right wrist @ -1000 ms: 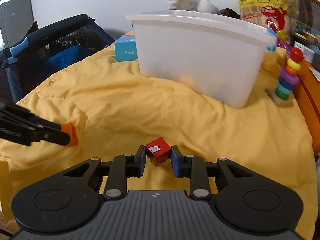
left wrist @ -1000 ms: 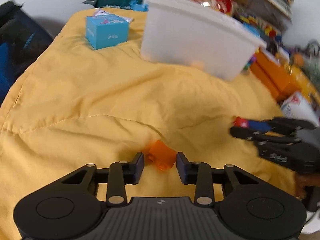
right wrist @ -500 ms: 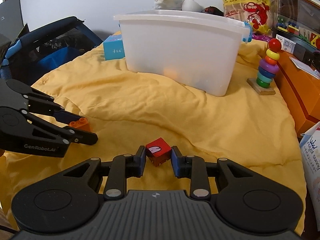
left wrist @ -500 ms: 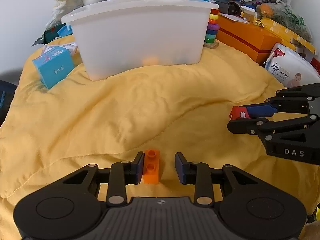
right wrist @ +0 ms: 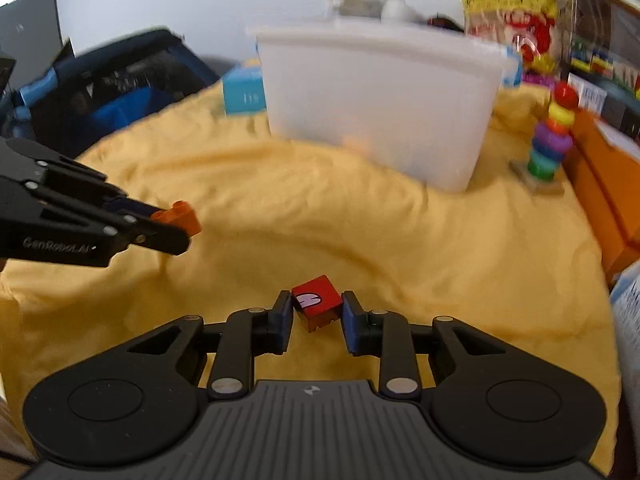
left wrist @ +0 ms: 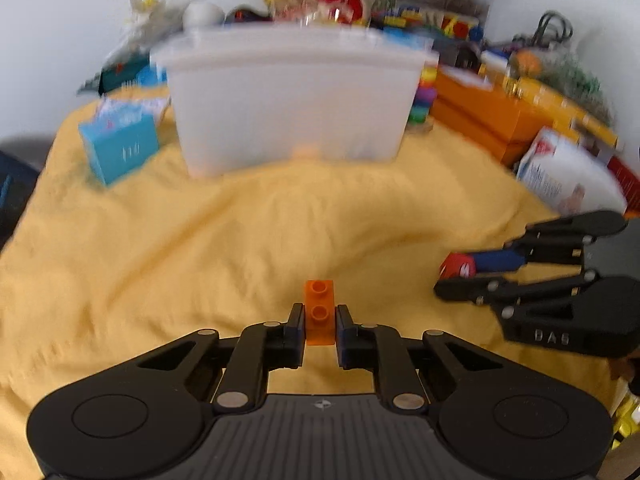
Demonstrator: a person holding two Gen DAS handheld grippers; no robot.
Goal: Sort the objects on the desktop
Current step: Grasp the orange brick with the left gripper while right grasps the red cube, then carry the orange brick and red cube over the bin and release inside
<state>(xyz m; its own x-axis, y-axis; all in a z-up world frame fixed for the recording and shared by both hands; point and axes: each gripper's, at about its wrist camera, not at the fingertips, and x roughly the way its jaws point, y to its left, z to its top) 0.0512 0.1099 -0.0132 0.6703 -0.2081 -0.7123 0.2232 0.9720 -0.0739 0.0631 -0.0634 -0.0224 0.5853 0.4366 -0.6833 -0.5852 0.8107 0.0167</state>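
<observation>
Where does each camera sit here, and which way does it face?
Left wrist: on the left gripper, facing the white bin; its jaws hold an orange brick.
Right wrist: on the right gripper, facing the same bin; its jaws hold a red cube.
Shared: bin, yellow cloth, each other's gripper.

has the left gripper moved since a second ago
Yes. In the right wrist view the left gripper with its orange brick has moved rightward and up the frame, toward the white bin.
</observation>
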